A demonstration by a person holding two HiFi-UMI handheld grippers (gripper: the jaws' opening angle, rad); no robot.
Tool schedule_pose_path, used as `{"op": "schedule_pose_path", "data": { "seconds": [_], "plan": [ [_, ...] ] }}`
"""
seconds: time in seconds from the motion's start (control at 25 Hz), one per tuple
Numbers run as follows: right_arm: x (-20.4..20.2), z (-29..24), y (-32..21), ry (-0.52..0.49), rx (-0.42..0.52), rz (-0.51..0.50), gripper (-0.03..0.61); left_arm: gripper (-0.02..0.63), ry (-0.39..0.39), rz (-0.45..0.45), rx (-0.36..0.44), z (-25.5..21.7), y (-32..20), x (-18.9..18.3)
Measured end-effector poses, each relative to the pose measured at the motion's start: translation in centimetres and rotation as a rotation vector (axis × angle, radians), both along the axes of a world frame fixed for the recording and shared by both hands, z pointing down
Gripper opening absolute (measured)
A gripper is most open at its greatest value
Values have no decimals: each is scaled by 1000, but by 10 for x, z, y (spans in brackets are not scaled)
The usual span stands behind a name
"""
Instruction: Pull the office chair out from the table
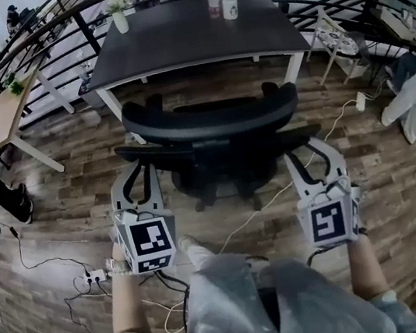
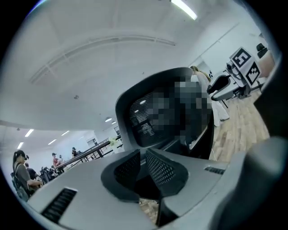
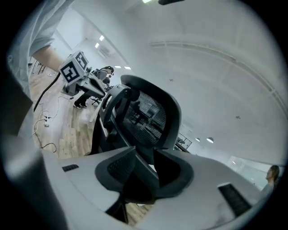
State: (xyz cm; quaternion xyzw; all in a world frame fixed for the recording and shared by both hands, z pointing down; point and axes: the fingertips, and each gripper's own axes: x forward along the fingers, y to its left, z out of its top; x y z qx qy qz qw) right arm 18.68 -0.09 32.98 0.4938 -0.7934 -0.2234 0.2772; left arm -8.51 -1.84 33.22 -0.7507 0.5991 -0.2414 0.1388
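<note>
Black mesh-backed office chair (image 1: 212, 117), left hand-held gripper (image 1: 134, 166) pinched narrow on its left armrest (image 1: 154, 149), right hand-held gripper (image 1: 312, 148) clamping right armrest (image 1: 294, 136)

The seat and base of the office chair (image 1: 212, 117) lay mostly hidden beneath its backrest. Between the nearly closed pads of the left gripper (image 2: 143, 152) was only darkness, with nothing identifiable. Bottles (image 1: 229, 4) on the table (image 1: 173, 49) were too blurred to read.
</note>
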Motion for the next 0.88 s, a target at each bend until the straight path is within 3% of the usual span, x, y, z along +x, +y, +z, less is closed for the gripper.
{"op": "schedule_pose_path", "data": {
  "seconds": [0.16, 0.2, 0.28, 0.4, 0.6, 0.88],
  "plan": [
    [-13, -13, 11, -107, 37, -2, 58, 44, 70, 10, 22, -13, 19, 20],
    [-16, -15, 13, -139, 35, -6, 33, 10, 86, 9, 27, -16, 23, 24],
    [-20, -20, 19, -197, 29, -18, 8, 6, 98, 14, 31, -21, 31, 32],
    [-23, -35, 25, -279, 37, -21, 6, 6, 97, 32, 36, -28, 41, 43],
    [-22, -53, 31, -461, 16, -3, 5, 6, 190, 42, 28, -35, 53, 54],
    [-13, -53, 40, -516, 5, 15, 5, 6, 267, 53, 7, -37, 59, 58]
  ]
}}
